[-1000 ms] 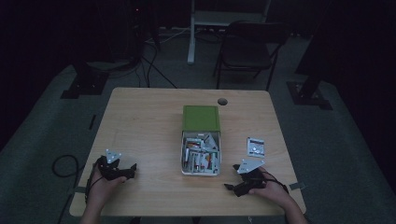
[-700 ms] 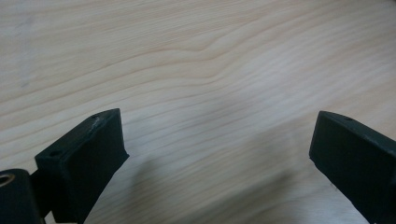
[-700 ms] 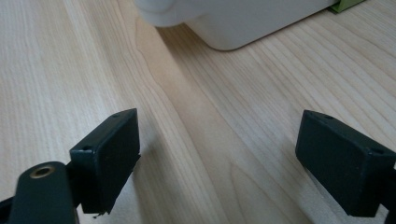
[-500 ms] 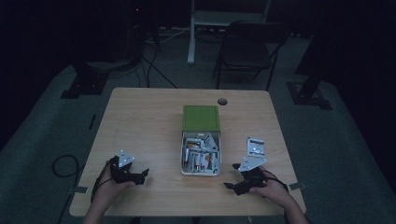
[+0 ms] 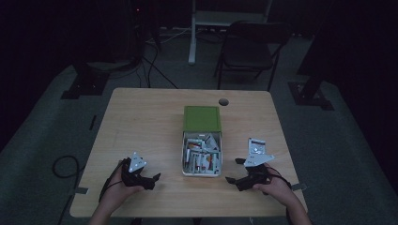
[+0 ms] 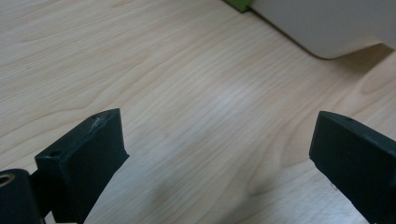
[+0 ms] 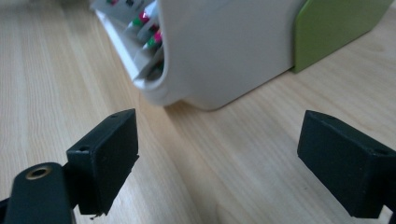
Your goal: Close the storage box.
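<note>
While resting low at the near edge of the desk (image 5: 141, 117), gaping wide: left hand-held gripper (image 5: 152, 180), jaws spread far apart over bare wood grain, grasping nothing, pointing toward the box. Likewise gaping at the near right: right hand-held gripper (image 5: 233, 182), jaws released and empty, aiming at the box from the other side. Sitting between the two, just beyond the jaw tips: white open box (image 5: 202, 157), packed with small tubes (image 5: 199, 161) bearing red and green marks, lying jumbled inside. In the left gripper view, showing as a rounded white corner (image 6: 327, 28) near the top edge, apart from the jaws. In the right gripper view, looming closer, white wall (image 7: 224, 51) curving just past the gap between the jaws, tube ends with green and pink caps (image 7: 149, 32) poking over the rim. Lying flat behind the white box and touching it: green lid (image 5: 202, 118). Lying to the right of the box, near the right hand: small printed packet (image 5: 256, 145). Sitting farther back on the desk: round cable hole (image 5: 223, 101). Standing beyond the far edge, on the floor: dark folding chair (image 5: 248, 47).
</note>
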`<state>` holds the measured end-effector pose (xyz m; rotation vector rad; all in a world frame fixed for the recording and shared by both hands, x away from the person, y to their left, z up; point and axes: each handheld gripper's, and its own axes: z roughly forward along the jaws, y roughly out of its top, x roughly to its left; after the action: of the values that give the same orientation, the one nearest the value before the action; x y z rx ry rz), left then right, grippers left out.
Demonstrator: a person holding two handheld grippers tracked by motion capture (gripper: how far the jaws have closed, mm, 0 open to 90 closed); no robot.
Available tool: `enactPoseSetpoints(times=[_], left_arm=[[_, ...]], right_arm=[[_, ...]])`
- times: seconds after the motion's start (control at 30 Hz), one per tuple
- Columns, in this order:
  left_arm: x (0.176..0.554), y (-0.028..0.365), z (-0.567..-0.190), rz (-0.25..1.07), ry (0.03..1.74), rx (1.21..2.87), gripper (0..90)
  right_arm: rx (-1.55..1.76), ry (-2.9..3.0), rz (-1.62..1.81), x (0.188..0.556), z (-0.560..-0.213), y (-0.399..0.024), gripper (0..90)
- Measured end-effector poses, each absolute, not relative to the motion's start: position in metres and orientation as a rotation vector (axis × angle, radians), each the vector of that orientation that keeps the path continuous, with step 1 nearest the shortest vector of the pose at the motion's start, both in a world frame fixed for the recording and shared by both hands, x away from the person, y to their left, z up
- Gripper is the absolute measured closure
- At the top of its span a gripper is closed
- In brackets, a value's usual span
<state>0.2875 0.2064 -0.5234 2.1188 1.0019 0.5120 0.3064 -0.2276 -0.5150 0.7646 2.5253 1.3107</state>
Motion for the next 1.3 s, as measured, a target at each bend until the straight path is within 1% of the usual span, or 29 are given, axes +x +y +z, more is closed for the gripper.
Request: enactPoseSetpoints(times=[0.33, 0.47, 0.83, 1.1, 1.3], left_arm=[[0.287, 0.192, -0.516, 0.489, 0.902, 2.088, 3.7], [0.288, 0.183, -0.517, 0.477, 0.853, 2.115, 3.7], [0.293, 0.166, -0.504, 0.485, 0.791, 2.047, 3.7], [0.298, 0.154, -0.496, 0.462, 0.722, 2.027, 3.7], [0.304, 0.148, -0.494, 0.449, 0.701, 2.019, 3.7]], right_arm=[[0.792, 2.467, 1.442, 0.307, -0.503, -0.228, 11.7], [0.785, 2.460, 1.468, 0.307, -0.499, -0.227, 11.8], [0.777, 2.434, 1.555, 0.309, -0.489, -0.219, 11.7], [0.777, 2.427, 1.553, 0.317, -0.490, -0.213, 11.8], [0.789, 2.432, 1.550, 0.320, -0.493, -0.211, 11.8]])
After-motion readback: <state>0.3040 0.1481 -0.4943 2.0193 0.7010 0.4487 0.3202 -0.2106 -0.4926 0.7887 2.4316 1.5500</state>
